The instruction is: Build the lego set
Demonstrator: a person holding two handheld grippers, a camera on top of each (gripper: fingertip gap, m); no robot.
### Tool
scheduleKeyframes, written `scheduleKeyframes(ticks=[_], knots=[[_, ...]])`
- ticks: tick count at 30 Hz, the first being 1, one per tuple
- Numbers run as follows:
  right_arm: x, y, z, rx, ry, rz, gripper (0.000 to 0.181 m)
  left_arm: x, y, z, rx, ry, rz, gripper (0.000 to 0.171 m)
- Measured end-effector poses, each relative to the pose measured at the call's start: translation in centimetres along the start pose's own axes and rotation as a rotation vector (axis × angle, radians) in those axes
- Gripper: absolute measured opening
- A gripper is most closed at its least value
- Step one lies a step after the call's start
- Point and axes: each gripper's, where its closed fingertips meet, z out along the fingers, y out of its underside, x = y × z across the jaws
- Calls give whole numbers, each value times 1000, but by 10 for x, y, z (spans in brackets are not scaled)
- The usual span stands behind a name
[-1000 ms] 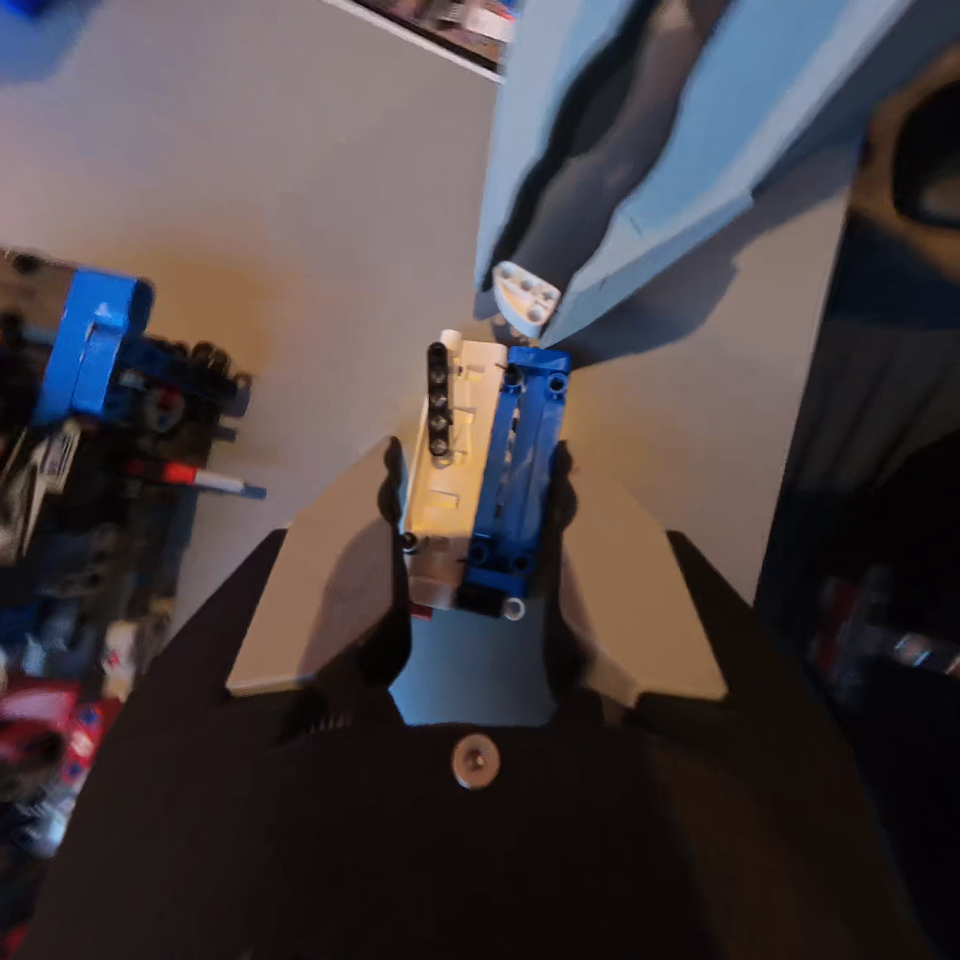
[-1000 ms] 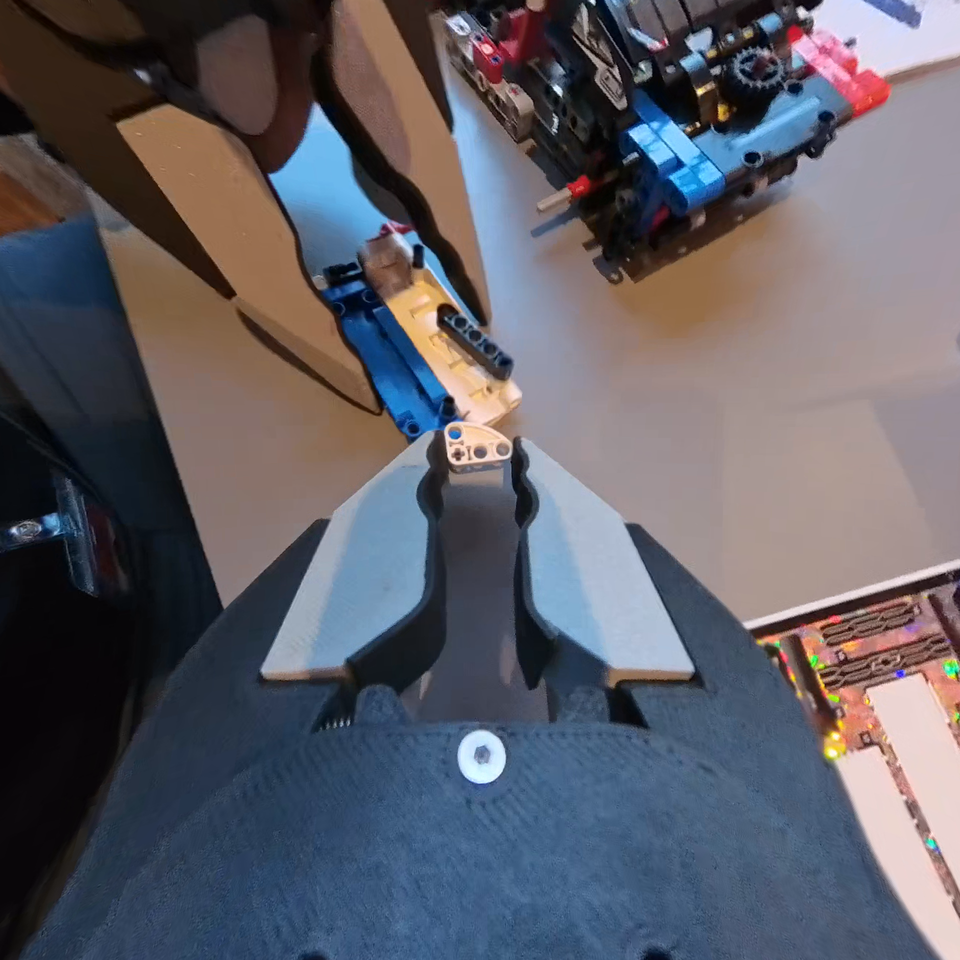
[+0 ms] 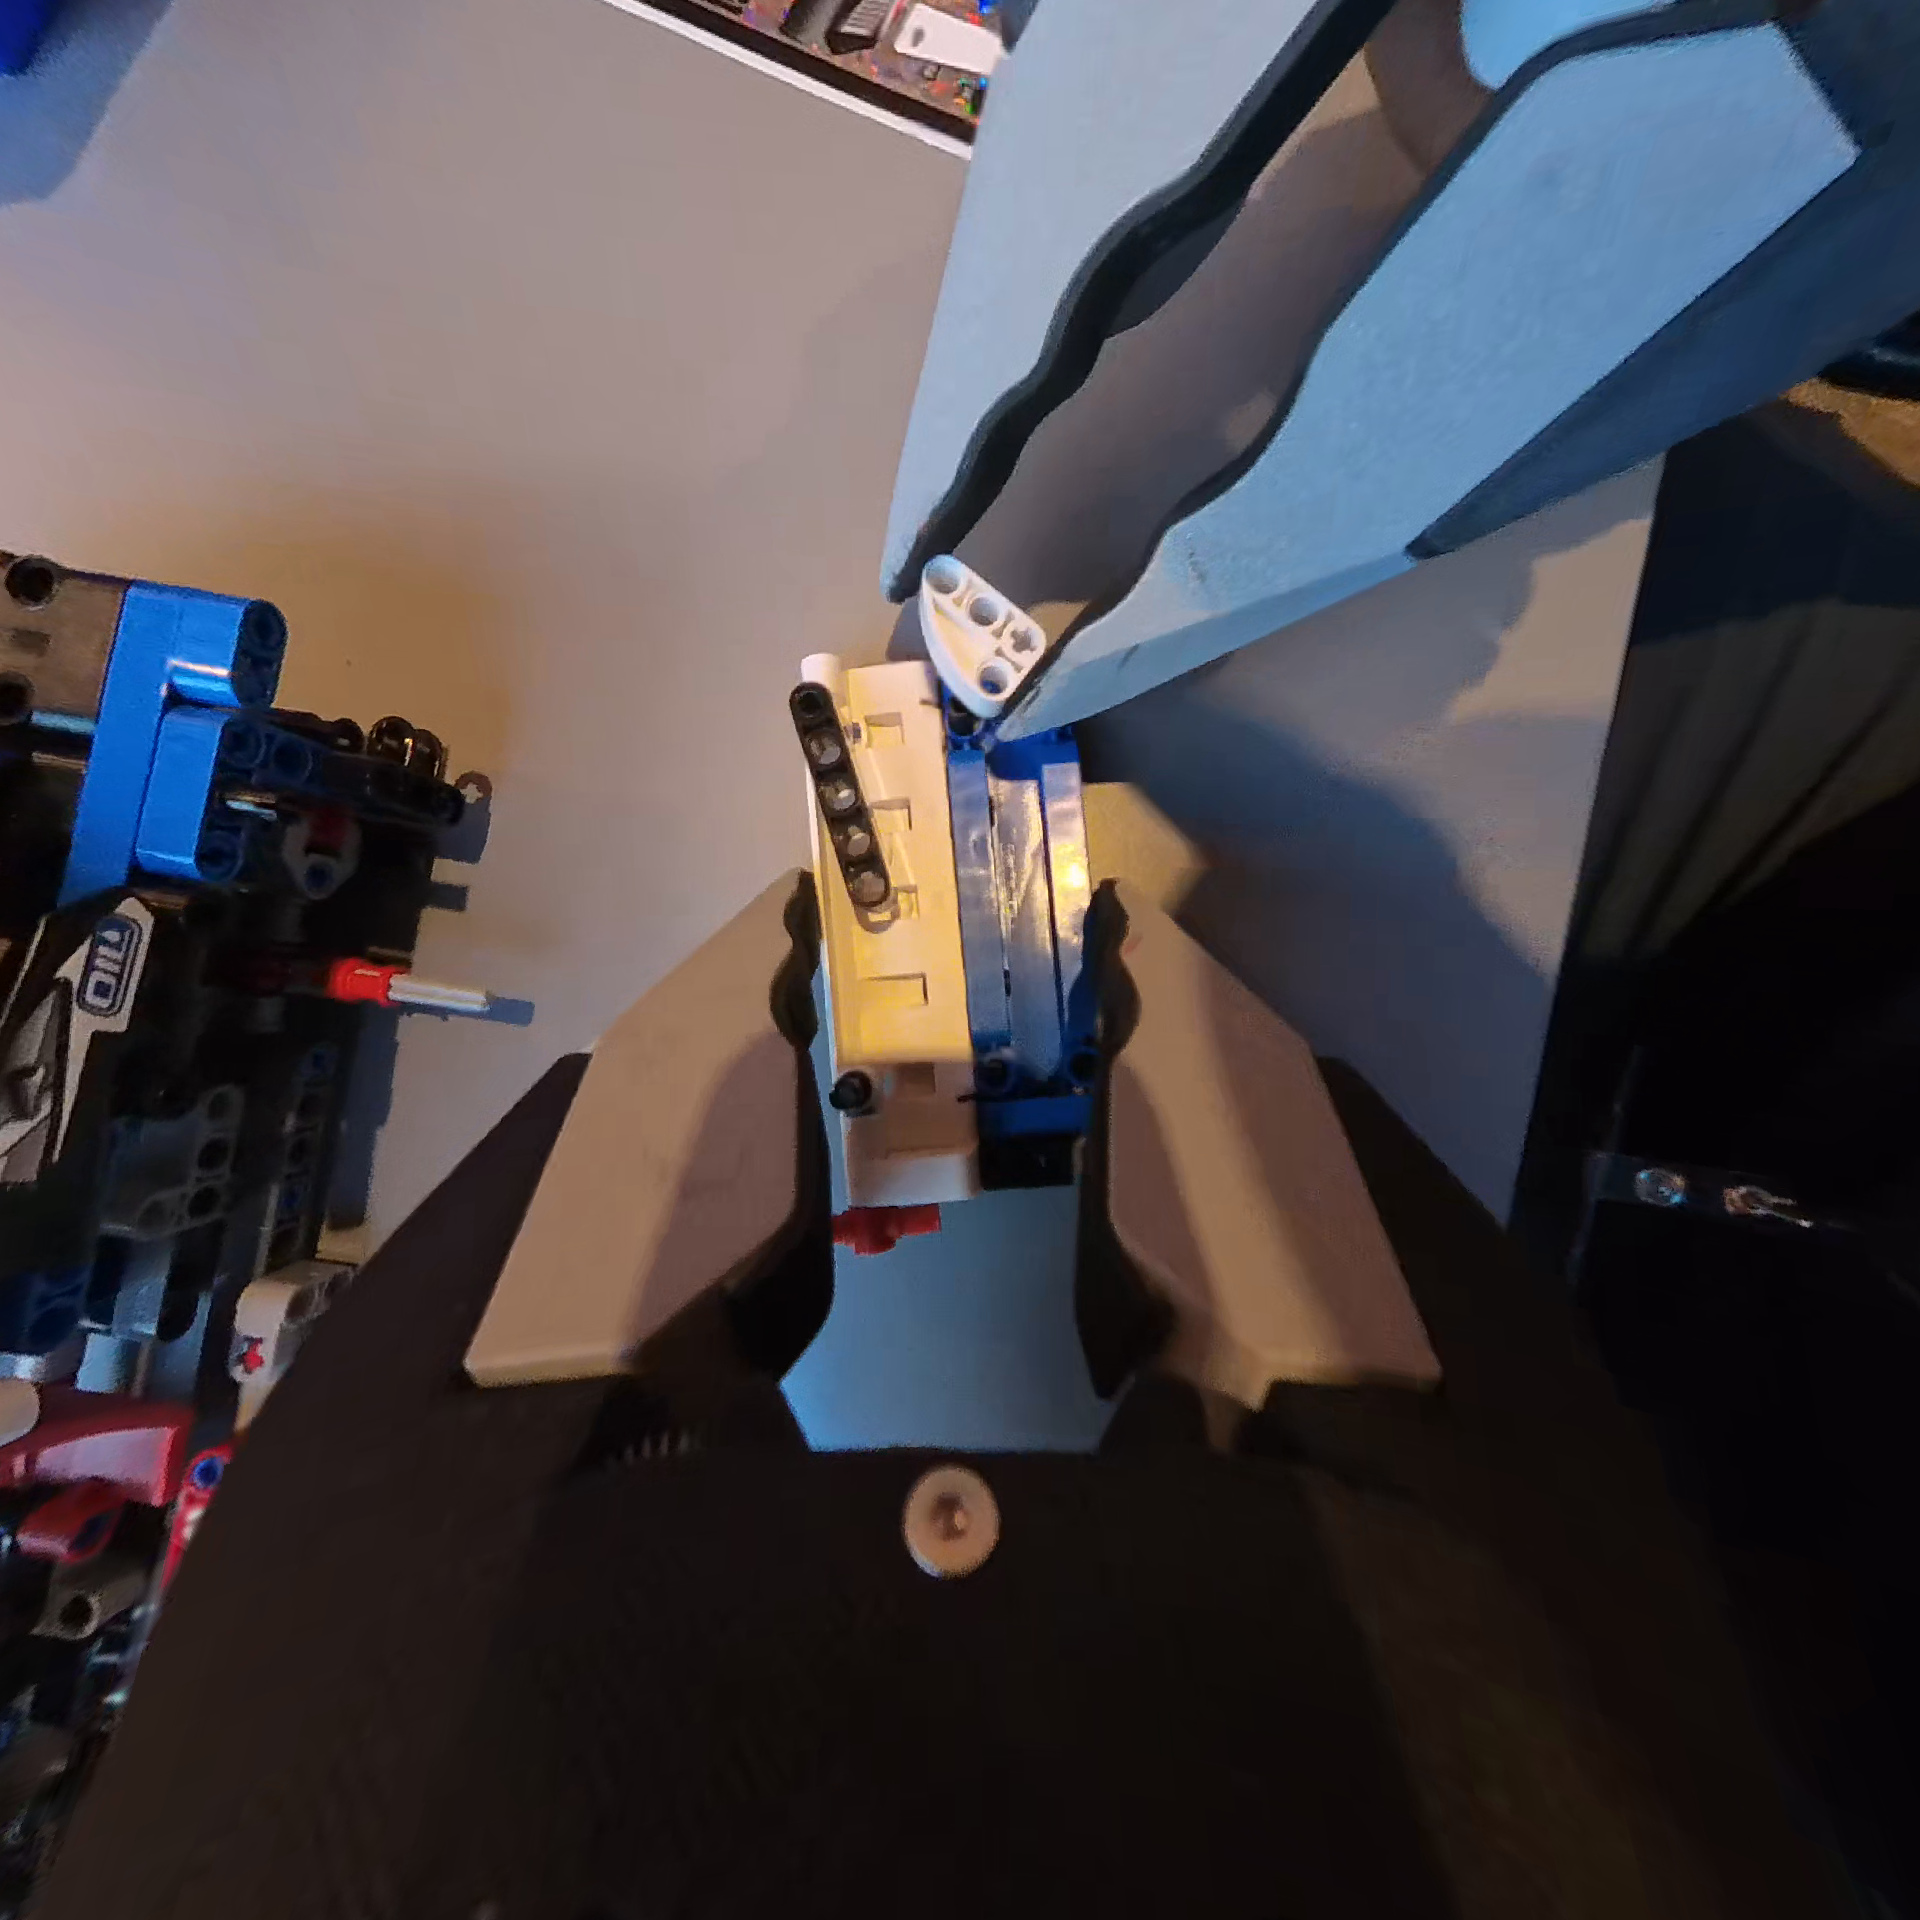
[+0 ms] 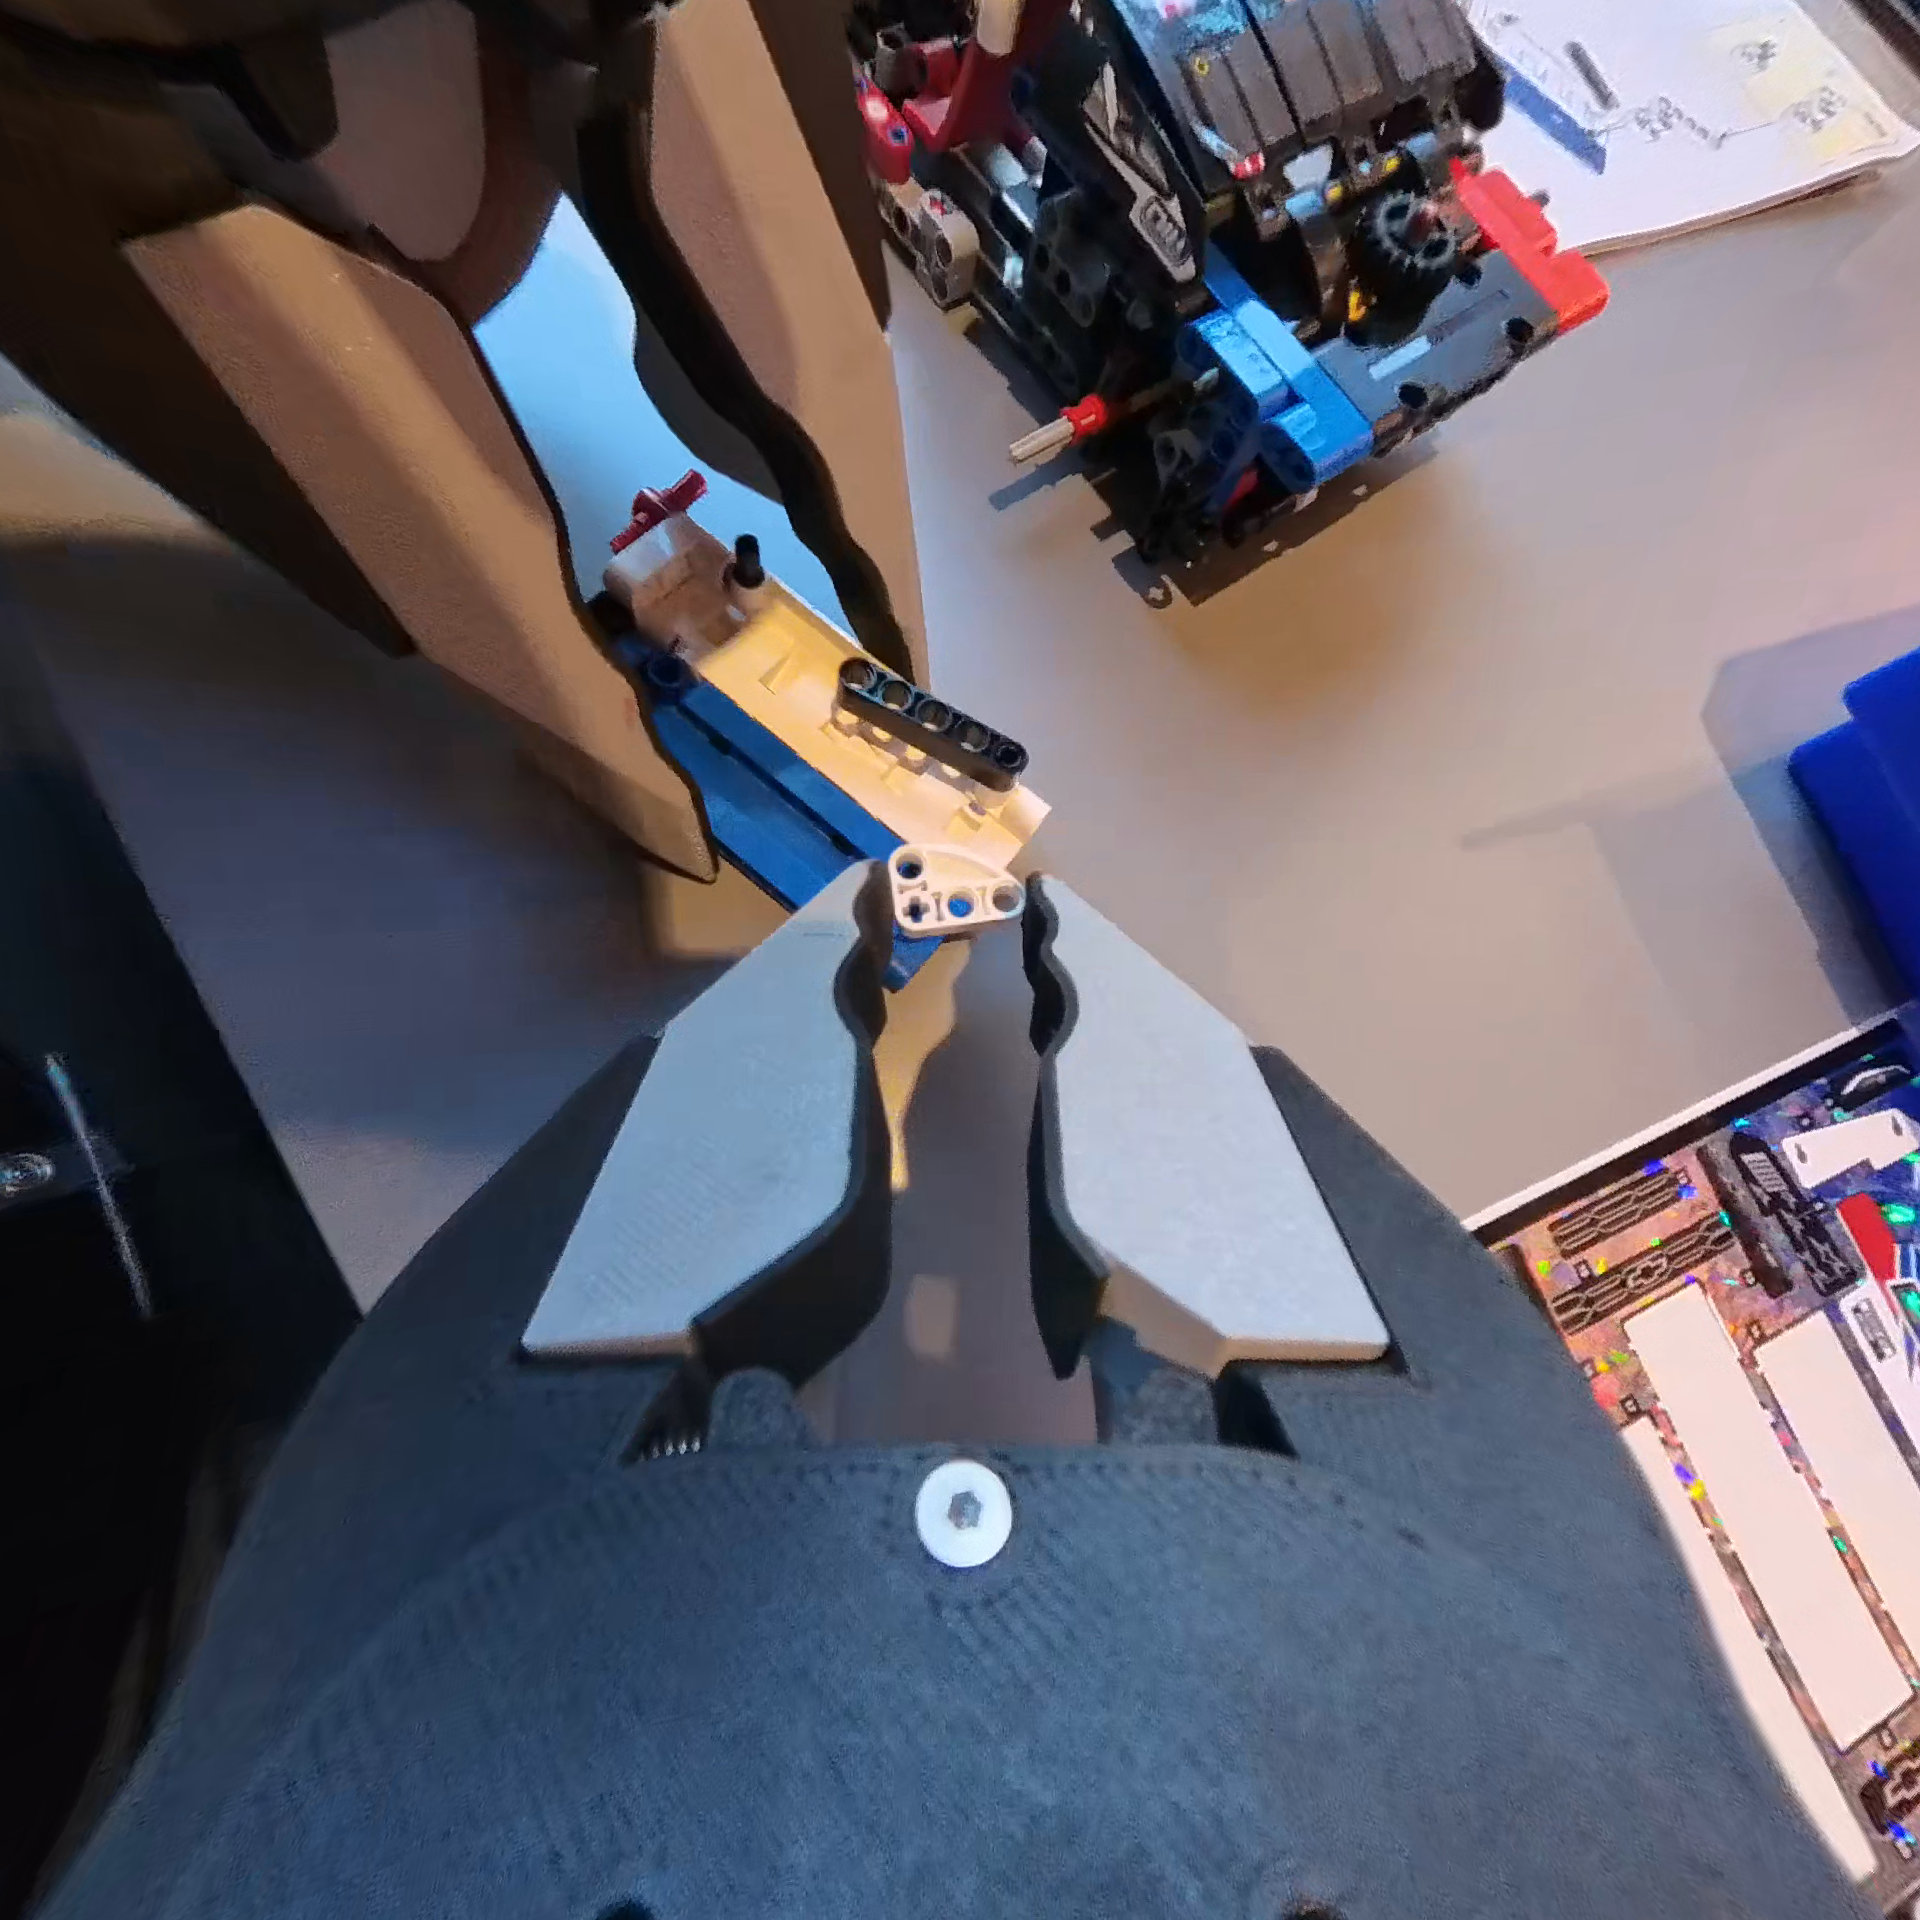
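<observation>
Booklet [image 4: 1704, 114], sticker sheet [image 4: 1745, 1351] only right view; claws unmentioned.

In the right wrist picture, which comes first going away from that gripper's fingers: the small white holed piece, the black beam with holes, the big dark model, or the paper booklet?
1. Small white holed piece: at the right gripper fingers.
2. Black beam: just beyond, on the white-and-blue assembly.
3. Big dark model: farther, upper right.
4. Paper booklet: far top right corner.

Pale grey tabletop [image 4: 1351, 831] — warm light patches, dark surroundings
</observation>
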Motion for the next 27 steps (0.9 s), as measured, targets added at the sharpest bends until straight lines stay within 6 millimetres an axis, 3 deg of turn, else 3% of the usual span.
scheduleKeyframes(ticks=[17, 27], knots=[[9, 4, 0, -99, -11, 11, 22, 1, -8, 4, 105, -61, -28, 51], [7, 6, 2, -122, -104, 20, 23, 2, -10, 4, 138, -71, -18, 51]])
